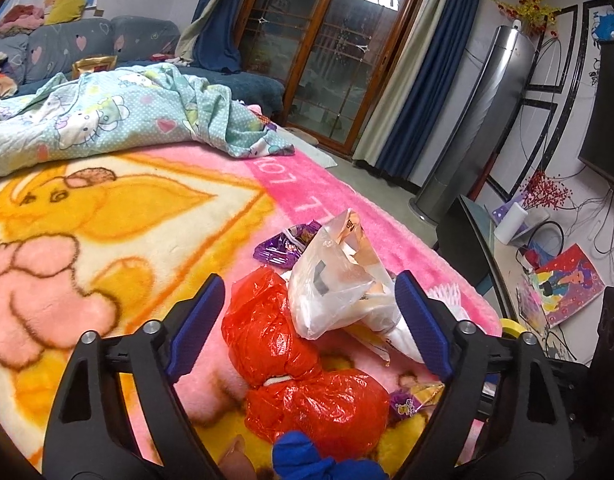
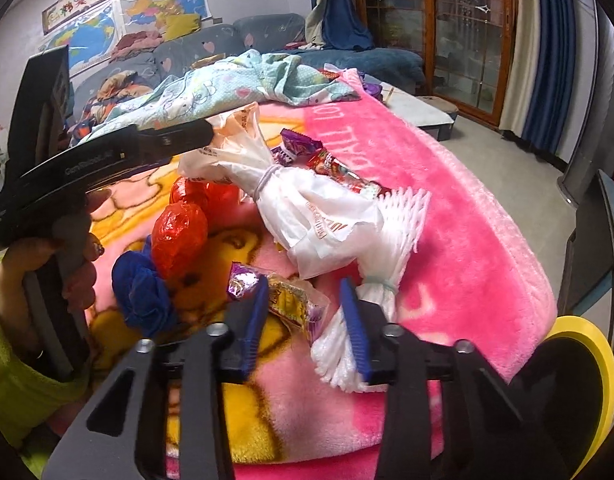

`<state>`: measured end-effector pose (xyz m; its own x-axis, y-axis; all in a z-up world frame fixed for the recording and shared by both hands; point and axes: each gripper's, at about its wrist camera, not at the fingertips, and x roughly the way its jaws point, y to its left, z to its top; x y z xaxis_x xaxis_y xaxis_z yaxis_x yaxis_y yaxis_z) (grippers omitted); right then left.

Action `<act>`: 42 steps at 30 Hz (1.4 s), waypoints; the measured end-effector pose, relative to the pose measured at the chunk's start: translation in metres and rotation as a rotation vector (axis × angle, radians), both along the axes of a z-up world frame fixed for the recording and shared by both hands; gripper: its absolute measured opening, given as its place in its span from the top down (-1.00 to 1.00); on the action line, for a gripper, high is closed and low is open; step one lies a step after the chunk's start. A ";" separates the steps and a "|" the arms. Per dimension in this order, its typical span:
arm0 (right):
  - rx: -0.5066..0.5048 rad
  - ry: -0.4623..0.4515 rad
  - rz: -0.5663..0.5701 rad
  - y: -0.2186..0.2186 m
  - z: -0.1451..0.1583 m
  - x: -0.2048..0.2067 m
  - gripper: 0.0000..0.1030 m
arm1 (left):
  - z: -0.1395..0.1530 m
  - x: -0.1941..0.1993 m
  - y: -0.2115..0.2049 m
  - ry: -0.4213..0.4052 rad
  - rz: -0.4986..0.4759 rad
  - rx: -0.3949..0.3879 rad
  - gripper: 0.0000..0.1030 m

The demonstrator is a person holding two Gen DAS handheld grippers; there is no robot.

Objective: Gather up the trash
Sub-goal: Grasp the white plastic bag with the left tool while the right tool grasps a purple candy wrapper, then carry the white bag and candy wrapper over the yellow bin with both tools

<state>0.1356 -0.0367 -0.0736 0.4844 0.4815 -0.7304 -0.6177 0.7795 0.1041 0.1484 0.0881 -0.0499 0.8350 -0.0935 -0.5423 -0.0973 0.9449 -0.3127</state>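
Right gripper (image 2: 305, 320) pinching yellow snack wrapper (image 2: 295, 300), foam net (image 2: 371, 280) beside, left gripper (image 1: 311, 320) spread around white bag (image 1: 335, 292), red bag (image 1: 275, 328) below.

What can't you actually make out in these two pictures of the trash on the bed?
- Left wrist view: the blue crumpled piece is cut off by the bottom edge.
- Right wrist view: whether the right gripper already presses the yellow snack wrapper; motion blur hides it.
- Both views: the white bag is tied shut, contents unseen.
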 end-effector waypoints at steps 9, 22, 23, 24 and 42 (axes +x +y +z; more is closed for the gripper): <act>0.022 0.032 0.033 0.002 -0.001 -0.011 0.78 | -0.005 0.006 -0.005 0.025 -0.024 -0.007 0.14; 0.045 0.054 0.018 -0.003 0.001 -0.021 0.78 | 0.003 -0.006 -0.008 -0.005 -0.019 -0.001 0.45; 0.046 0.056 0.016 -0.003 0.001 -0.020 0.78 | 0.005 -0.007 -0.006 -0.012 -0.015 -0.005 0.47; 0.049 0.058 0.014 -0.003 0.002 -0.021 0.79 | 0.006 -0.009 -0.004 -0.019 -0.012 -0.012 0.47; 0.091 0.013 -0.025 -0.014 0.023 -0.026 0.80 | 0.036 -0.035 0.009 -0.102 0.028 -0.026 0.52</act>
<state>0.1101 -0.0512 -0.0505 0.4882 0.5340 -0.6902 -0.5961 0.7817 0.1831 0.1130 0.0973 -0.0138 0.8880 -0.0820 -0.4525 -0.0905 0.9336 -0.3468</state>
